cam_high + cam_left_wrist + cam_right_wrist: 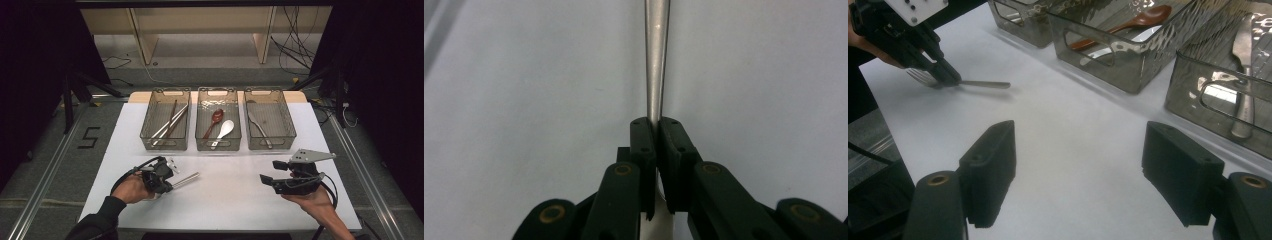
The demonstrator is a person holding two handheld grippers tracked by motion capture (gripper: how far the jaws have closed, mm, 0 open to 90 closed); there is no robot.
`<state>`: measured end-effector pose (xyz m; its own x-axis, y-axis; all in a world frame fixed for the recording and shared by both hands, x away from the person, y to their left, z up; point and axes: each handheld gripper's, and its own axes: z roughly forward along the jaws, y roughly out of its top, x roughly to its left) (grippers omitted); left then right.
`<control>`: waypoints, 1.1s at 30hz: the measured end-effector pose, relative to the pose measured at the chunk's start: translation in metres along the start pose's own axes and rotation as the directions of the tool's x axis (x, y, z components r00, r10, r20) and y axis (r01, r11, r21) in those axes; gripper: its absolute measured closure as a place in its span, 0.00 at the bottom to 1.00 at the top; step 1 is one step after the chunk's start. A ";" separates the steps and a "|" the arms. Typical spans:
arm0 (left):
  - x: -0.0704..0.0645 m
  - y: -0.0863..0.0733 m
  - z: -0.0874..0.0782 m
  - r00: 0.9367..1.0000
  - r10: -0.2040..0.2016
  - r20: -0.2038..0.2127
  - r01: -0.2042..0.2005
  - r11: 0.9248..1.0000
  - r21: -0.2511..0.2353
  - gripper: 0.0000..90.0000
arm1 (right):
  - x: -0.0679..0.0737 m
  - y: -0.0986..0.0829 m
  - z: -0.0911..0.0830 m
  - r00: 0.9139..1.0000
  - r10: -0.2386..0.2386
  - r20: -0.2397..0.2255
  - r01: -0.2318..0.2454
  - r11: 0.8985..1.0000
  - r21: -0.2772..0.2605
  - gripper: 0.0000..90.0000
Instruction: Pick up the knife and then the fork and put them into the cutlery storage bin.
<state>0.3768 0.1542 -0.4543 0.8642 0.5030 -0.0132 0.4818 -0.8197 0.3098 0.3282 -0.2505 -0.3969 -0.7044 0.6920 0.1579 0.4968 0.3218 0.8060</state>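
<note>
A metal fork (187, 179) lies low over the white table at the front left, its handle pointing right. My left gripper (170, 185) is shut on the fork near the tines. In the left gripper view, the two jaws pinch the fork's handle (656, 60), which runs straight ahead from the left gripper (656, 124). In the right gripper view, the fork (983, 84) and its tines stick out on either side of the left gripper (945, 75). My right gripper (271, 172) hovers at the front right, open, with nothing between its jaws (1080, 140).
Three clear bins stand in a row at the back. The left bin (148, 131) holds chopsticks (170, 122). The middle bin (217, 146) holds a red spoon (214, 120) and a white spoon (224, 131). The right bin (290, 131) holds a knife (259, 127).
</note>
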 end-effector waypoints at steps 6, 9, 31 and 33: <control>0.001 0.001 -0.006 1.000 -0.025 0.016 0.026 0.999 -0.031 0.94 | 0.000 0.000 0.000 1.000 0.001 -0.001 -0.001 1.000 -0.004 0.34; 0.001 0.001 -0.008 0.999 -0.042 0.014 0.042 0.998 -0.037 0.94 | 0.000 0.001 0.000 1.000 0.001 -0.002 -0.001 1.000 -0.005 0.34; -0.013 0.013 -0.025 0.995 -0.065 0.072 0.071 0.993 -0.090 0.94 | 0.004 0.001 0.005 1.000 -0.001 -0.018 0.001 1.000 0.003 0.34; -0.014 0.015 -0.025 0.995 -0.056 0.080 0.063 0.994 -0.086 0.94 | 0.004 0.002 0.005 1.000 -0.004 -0.019 0.004 1.000 0.003 0.34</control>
<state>0.3680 0.1418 -0.4254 0.8448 0.5243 -0.1067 0.5208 -0.7601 0.3887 0.3285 -0.2436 -0.3975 -0.7158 0.6784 0.1654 0.4957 0.3268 0.8047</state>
